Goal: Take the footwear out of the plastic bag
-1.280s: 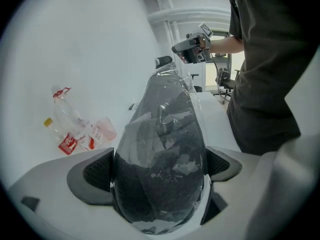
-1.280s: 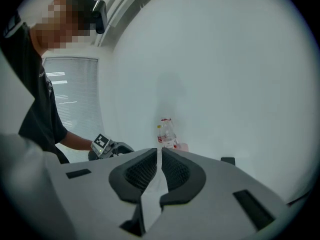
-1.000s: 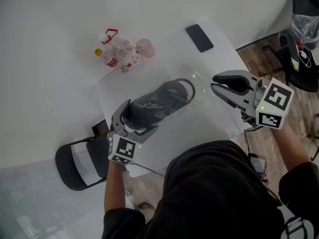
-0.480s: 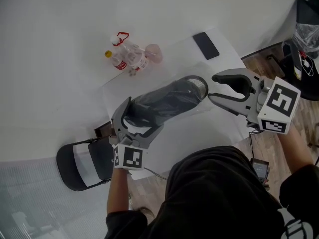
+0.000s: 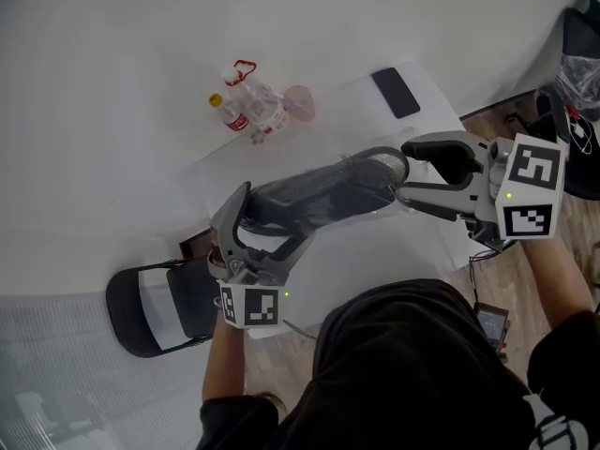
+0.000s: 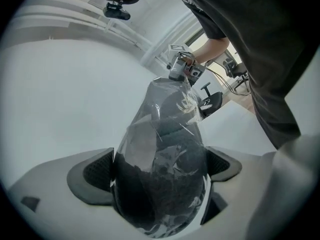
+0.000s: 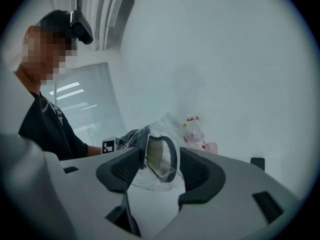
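Left tool (image 5: 265,221) clamped on one end of a dark grey shoe (image 5: 314,198) inside a clear plastic bag (image 5: 380,178), held over the white desk (image 5: 412,247), right tool (image 5: 405,172) just opened, jaws wide apart beside the other end

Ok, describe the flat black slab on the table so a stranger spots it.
Find the white table. Near its far right corner lies a thin black rectangular slab, likely a phone. Unlike the clear plastic bottles to its left, it is dark and flat.
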